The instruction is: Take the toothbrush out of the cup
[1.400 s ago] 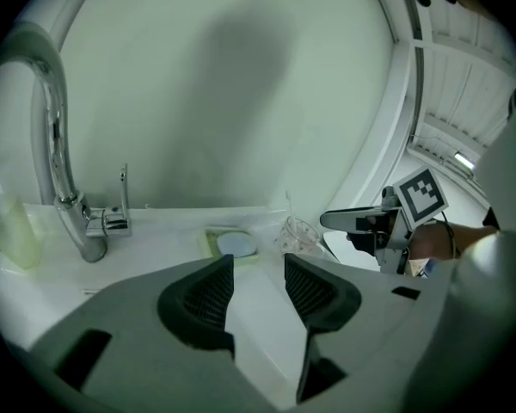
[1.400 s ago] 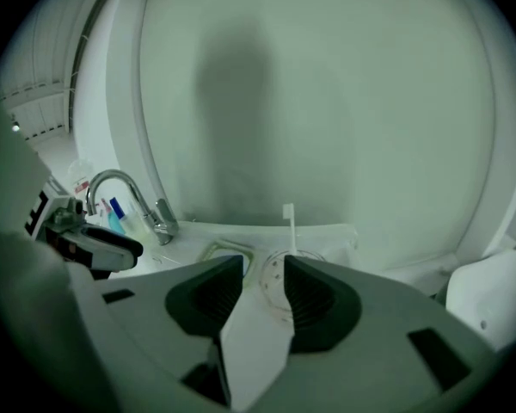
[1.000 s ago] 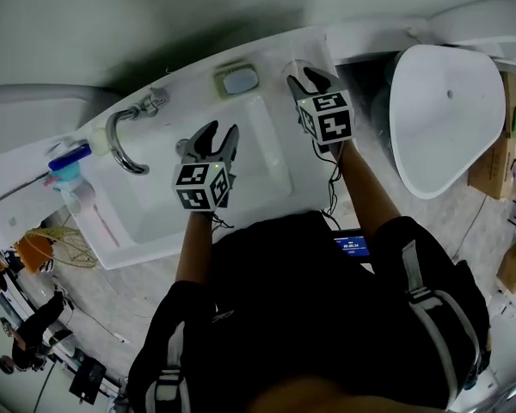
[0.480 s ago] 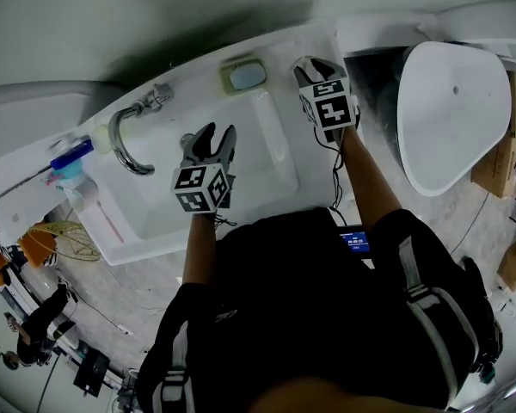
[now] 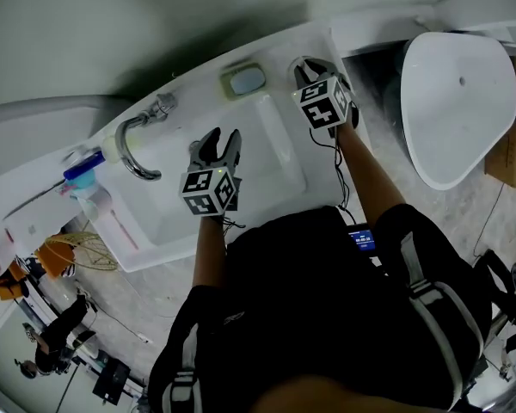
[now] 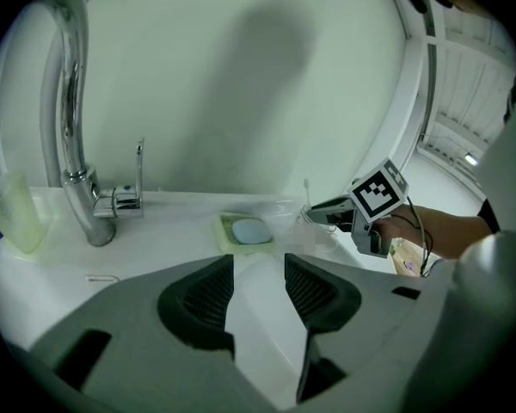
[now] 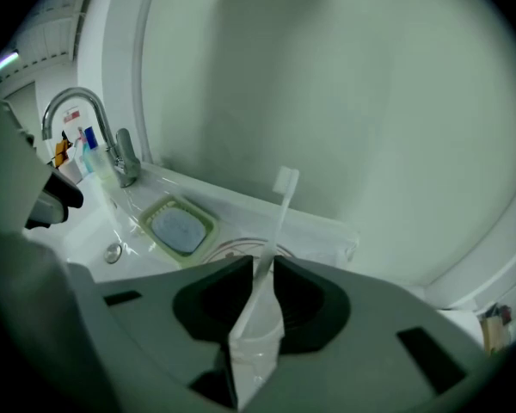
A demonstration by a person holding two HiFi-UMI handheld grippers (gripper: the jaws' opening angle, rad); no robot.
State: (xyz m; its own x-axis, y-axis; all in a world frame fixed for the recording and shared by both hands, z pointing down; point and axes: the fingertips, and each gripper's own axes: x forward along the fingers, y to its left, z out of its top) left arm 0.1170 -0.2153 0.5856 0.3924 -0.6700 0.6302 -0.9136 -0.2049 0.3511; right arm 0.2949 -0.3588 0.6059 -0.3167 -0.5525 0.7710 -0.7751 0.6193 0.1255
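Two grippers in play, only the right one working.

Head view: left gripper (image 5: 219, 138) hangs over the sink (image 5: 159, 249) basin, doing nothing. Right gripper (image 5: 315, 65) sits at the counter's back corner, just beside the soap dish (image 5: 243, 80). Its marker cube has rolled compared with half a second ago. We can't see the cup from here, the gripper covers it.

Left gripper view: jaws apart, nothing between them, just the basin below. Beyond them we see the toothbrush (image 6: 307, 193) standing upright at the right gripper's tip, so it isn't out yet.

Right gripper view: this is the change. The jaws have just been closing, and the toothbrush handle runs up between them, head clear above. Pads look to be pinching the handle. We take the arc just past the jaws for the cup (image 7: 234, 247) rim.

Our read: grasp made, lift not started. Next is a straight pull up, and the risk is dragging the cup along.
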